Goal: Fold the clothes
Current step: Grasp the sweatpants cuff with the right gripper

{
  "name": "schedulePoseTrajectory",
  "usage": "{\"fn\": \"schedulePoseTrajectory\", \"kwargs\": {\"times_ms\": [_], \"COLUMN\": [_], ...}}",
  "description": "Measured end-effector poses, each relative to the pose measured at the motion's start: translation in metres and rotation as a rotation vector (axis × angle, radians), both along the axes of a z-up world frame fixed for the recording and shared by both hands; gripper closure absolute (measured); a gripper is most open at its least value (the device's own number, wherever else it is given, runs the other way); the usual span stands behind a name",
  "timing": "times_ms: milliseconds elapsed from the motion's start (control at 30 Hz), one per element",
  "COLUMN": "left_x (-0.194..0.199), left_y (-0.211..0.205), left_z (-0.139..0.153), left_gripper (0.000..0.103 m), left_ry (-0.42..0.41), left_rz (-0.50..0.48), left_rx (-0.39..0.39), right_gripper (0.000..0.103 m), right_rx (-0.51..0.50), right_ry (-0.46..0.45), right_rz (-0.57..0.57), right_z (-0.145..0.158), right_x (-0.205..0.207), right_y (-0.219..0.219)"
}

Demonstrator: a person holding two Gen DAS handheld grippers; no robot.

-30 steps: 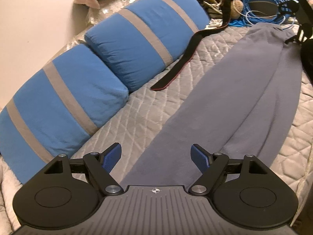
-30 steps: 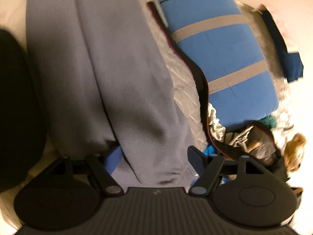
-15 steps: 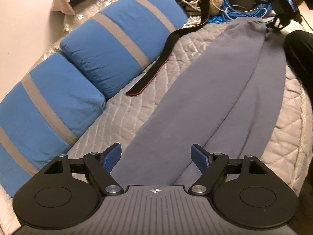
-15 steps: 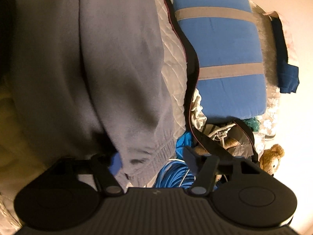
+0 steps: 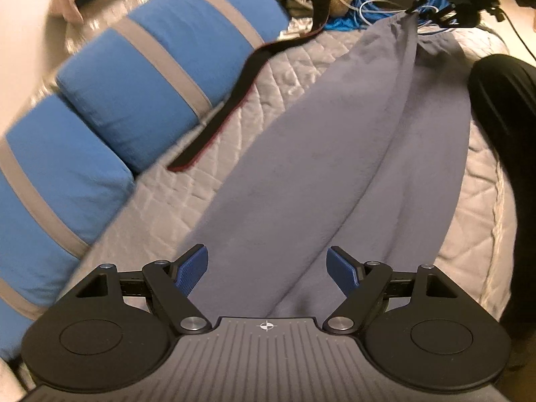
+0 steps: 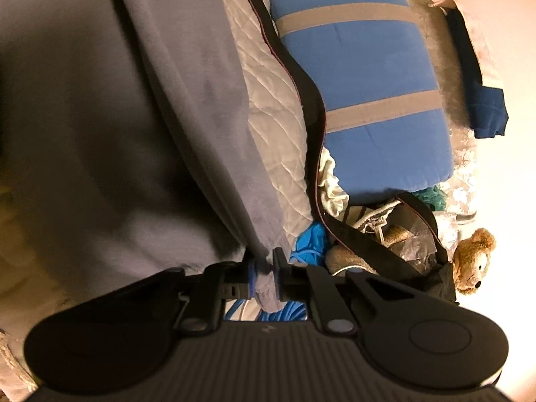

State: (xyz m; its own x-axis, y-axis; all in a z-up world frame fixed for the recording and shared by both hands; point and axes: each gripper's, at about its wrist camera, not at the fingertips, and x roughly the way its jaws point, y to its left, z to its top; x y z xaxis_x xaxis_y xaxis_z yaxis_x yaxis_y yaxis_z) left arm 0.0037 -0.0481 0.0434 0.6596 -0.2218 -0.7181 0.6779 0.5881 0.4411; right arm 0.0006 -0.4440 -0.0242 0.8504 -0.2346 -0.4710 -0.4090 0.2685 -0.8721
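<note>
Grey trousers lie stretched along a quilted bedspread, legs side by side. My left gripper hovers open just above their near end, blue pads either side of the fabric without touching it. At the far end my right gripper has one leg's cuff. In the right wrist view that gripper has its jaws closing, and the ribbed cuff of the trousers is bunched and pinched between the pads. The cuff end is raised off the bed.
Two blue pillows with grey stripes line the left side by the wall. A black strap trails over the quilt. Blue cable, a bag and a teddy bear crowd the far end. A person's dark-clad leg is at the right.
The right gripper's jaws have drawn in from wide onto the trouser cuff and raised it a little. The left gripper has shifted sideways and lower over the trousers, still open.
</note>
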Motion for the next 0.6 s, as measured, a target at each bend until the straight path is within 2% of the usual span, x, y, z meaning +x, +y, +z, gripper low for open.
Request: {"fn": "schedulePoseTrajectory", "kwargs": {"times_ms": [267,600], "left_x": [0.013,0.016], "left_y": [-0.019,-0.026], "left_z": [-0.001,-0.001], "left_gripper": [0.026,0.026], "left_ry": [0.033,0.051], "left_rz": [0.047,0.049], "left_rx": [0.043,0.069], "right_gripper": [0.077,0.077], "right_rx": [-0.002,0.018], "right_ry": [0.008,0.005], "right_rz": [-0.007,-0.033], "right_z": [0.001,0.005], "right_x": [0.003,0.011], "right_y": [-0.001,-0.002]}}
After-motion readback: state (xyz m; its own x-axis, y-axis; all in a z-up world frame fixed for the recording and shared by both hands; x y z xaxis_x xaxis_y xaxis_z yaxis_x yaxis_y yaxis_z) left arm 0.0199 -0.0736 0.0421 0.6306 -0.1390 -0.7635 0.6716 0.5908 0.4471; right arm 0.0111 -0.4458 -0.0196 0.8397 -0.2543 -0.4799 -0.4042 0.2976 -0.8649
